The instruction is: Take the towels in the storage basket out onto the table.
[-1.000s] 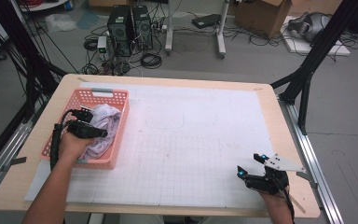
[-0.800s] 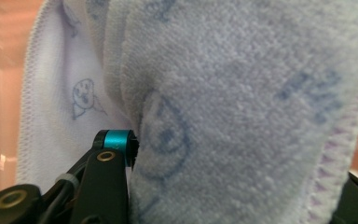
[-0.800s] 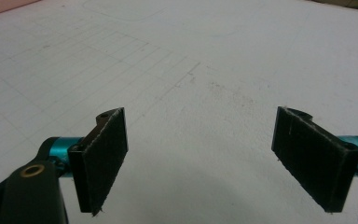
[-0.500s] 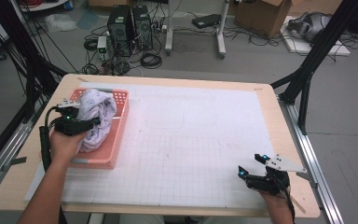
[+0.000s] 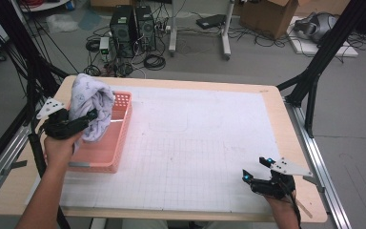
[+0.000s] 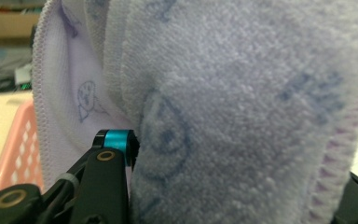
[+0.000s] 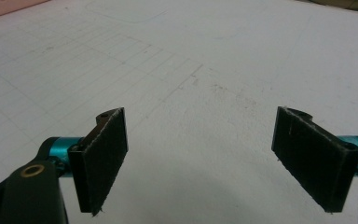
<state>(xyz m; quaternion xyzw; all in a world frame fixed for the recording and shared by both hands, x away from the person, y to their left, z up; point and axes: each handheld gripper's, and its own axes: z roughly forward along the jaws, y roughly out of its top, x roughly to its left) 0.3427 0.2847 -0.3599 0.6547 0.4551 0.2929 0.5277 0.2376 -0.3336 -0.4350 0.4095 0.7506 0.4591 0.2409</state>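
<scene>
Pale lilac printed towel (image 5: 93,106), bunched, hanging above pink basket (image 5: 119,138) — claw-held

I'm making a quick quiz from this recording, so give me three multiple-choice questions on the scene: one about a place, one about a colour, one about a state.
1. Where is the towel?
A. Lifted above the basket in the left claw
B. Flat at the mat's centre
C. On the floor

2. What colour is the basket?
A. Green
B. Pink
C. Black

3. How does the right claw stand?
A. Shut on the towel
B. Shut on the basket rim
C. Open, with nothing between its pads

Answers:
1 A: in the high view the left claw grips the bunched towel over the basket.
2 B: its latticed walls are pink.
3 C: the right gripper view has both pads wide apart over the bare mat.
</scene>
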